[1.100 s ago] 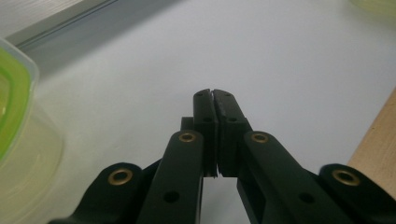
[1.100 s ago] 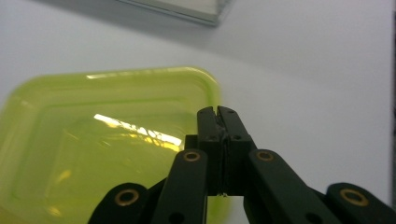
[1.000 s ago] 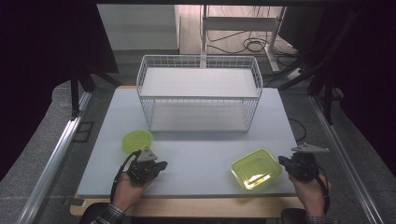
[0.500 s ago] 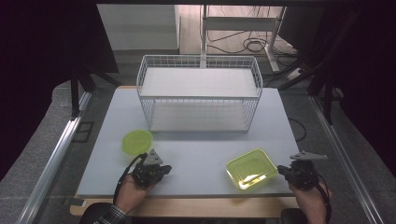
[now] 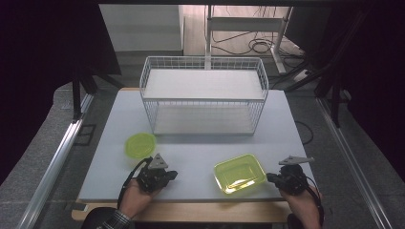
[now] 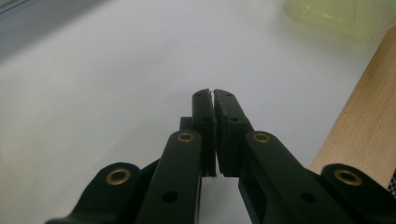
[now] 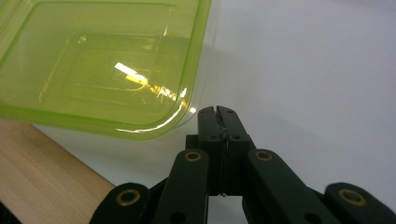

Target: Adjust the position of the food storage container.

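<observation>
Currently we hold both grippers clenched on nothing: left gripper [image 5: 155, 175] and right gripper [image 5: 286, 179] rest low at the table's [image 5: 200, 148] near edge. Green tray [image 5: 239, 172] lies just beside the right one, round lid [image 5: 140, 144] near the left, likely parked for pickup.

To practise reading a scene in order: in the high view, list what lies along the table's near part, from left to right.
round green lid → left gripper → rectangular green container → right gripper
</observation>
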Motion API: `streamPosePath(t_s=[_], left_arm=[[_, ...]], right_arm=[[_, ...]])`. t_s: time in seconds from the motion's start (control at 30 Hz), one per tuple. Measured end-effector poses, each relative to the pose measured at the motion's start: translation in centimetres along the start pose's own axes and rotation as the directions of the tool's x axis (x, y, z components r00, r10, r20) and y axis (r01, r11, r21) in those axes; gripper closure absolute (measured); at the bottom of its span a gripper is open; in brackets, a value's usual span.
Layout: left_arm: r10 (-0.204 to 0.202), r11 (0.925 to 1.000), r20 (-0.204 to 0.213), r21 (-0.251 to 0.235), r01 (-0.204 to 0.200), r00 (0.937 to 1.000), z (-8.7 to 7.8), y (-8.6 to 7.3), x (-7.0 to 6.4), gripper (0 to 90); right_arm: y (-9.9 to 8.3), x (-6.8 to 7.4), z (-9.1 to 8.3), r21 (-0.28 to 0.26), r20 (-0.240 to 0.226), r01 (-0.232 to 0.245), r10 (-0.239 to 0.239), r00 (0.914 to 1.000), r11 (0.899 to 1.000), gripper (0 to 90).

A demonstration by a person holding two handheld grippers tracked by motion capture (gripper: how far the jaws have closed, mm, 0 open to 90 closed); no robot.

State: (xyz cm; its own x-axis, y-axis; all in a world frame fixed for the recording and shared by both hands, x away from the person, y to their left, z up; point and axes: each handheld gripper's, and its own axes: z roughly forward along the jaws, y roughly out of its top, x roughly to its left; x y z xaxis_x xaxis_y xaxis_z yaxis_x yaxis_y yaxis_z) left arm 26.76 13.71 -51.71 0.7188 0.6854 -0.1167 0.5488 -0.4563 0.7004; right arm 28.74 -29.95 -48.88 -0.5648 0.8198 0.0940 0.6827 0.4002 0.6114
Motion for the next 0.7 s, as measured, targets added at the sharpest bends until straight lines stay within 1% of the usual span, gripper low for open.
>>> streamPosePath(t_s=[0.03,0.07,0.1,0.13,0.17,0.23,0.27,0.3,0.33,0.37,0.4,0.43,0.47,0.53,0.57,0.63,0.67,0.7], left_arm=[[0.000,1.0000,0.002,0.000,0.000,1.0000,0.0,0.0,0.0,87.9],[0.000,1.0000,0.007,0.000,0.000,1.0000,0.0,0.0,0.0,87.9],[0.000,1.0000,0.020,0.002,-0.001,0.9998,0.1,0.1,-0.1,87.9],[0.000,1.0000,0.020,0.002,-0.001,0.9998,0.1,0.1,-0.1,87.8],[-0.001,1.0000,0.028,0.002,0.001,0.9996,0.2,0.1,-0.2,87.8],[0.003,1.0000,0.044,0.005,-0.003,0.9990,0.4,0.1,-0.4,87.7],[0.003,1.0000,0.054,0.008,-0.003,0.9986,0.6,0.2,-0.6,87.6],[0.003,1.0000,0.054,0.008,-0.003,0.9986,0.6,0.2,-0.6,87.6],[0.005,0.9999,0.061,0.010,-0.006,0.9981,0.8,0.3,-0.8,87.5],[0.010,0.9999,0.076,0.012,-0.011,0.9970,1.1,0.4,-1.0,87.5],[0.010,0.9999,0.076,0.012,-0.011,0.9970,1.1,0.4,-1.0,87.4],[0.015,0.9997,0.089,0.017,-0.016,0.9959,1.5,0.6,-1.3,87.3],[0.015,0.9997,0.099,0.018,-0.016,0.9949,1.7,0.7,-1.5,87.2],[0.017,0.9996,0.107,0.021,-0.019,0.9941,1.9,0.8,-1.6,87.1],[0.023,0.9992,0.114,0.029,-0.027,0.9933,2.3,1.0,-2.0,86.6],[0.025,0.9989,0.117,0.037,-0.029,0.9928,2.5,1.1,-2.1,86.5],[0.023,0.9988,0.117,0.040,-0.028,0.9929,2.7,1.2,-2.1,86.1],[0.021,0.9988,0.117,0.042,-0.026,0.9929,2.9,1.2,-2.1,86.1]], right_arm=[[0.1,0.4,0.5,0.006,-0.018,0.015,-0.015,0.9997,1.000,88.6],[0.1,0.4,0.5,0.006,-0.018,0.015,-0.015,0.9997,1.000,88.6],[0.3,0.9,0.9,0.014,-0.040,0.023,-0.023,0.9989,1.000,88.5],[0.3,0.9,0.9,0.014,-0.040,0.023,-0.023,0.9989,1.000,88.5],[0.5,1.4,1.3,0.018,-0.056,0.035,-0.034,0.9978,0.999,88.4],[0.6,1.7,1.6,0.020,-0.066,0.038,-0.037,0.9972,0.999,88.3],[0.8,2.2,2.0,0.022,-0.080,0.051,-0.049,0.9956,0.998,88.2],[0.8,2.2,2.0,0.022,-0.080,0.051,-0.049,0.9956,0.998,88.2],[1.0,2.7,2.4,0.025,-0.097,0.062,-0.059,0.9935,0.998,88.2],[1.1,2.9,2.6,0.024,-0.105,0.066,-0.063,0.9925,0.998,88.1],[1.1,2.9,2.6,0.024,-0.105,0.066,-0.063,0.9925,0.998,88.1],[1.3,3.4,3.1,0.028,-0.124,0.073,-0.069,0.9898,0.997,88.0],[1.4,3.5,3.2,0.027,-0.132,0.077,-0.073,0.9886,0.997,87.9],[1.5,3.8,3.4,0.027,-0.138,0.076,-0.072,0.9878,0.997,87.9],[1.8,4.2,3.9,0.027,-0.157,0.080,-0.075,0.9847,0.996,87.7],[2.0,4.3,4.0,0.026,-0.162,0.082,-0.077,0.9838,0.996,87.7],[2.4,4.6,4.4,0.023,-0.175,0.090,-0.084,0.9809,0.996,87.6],[2.4,4.6,4.4,0.023,-0.175,0.090,-0.084,0.9809,0.996,87.6]])
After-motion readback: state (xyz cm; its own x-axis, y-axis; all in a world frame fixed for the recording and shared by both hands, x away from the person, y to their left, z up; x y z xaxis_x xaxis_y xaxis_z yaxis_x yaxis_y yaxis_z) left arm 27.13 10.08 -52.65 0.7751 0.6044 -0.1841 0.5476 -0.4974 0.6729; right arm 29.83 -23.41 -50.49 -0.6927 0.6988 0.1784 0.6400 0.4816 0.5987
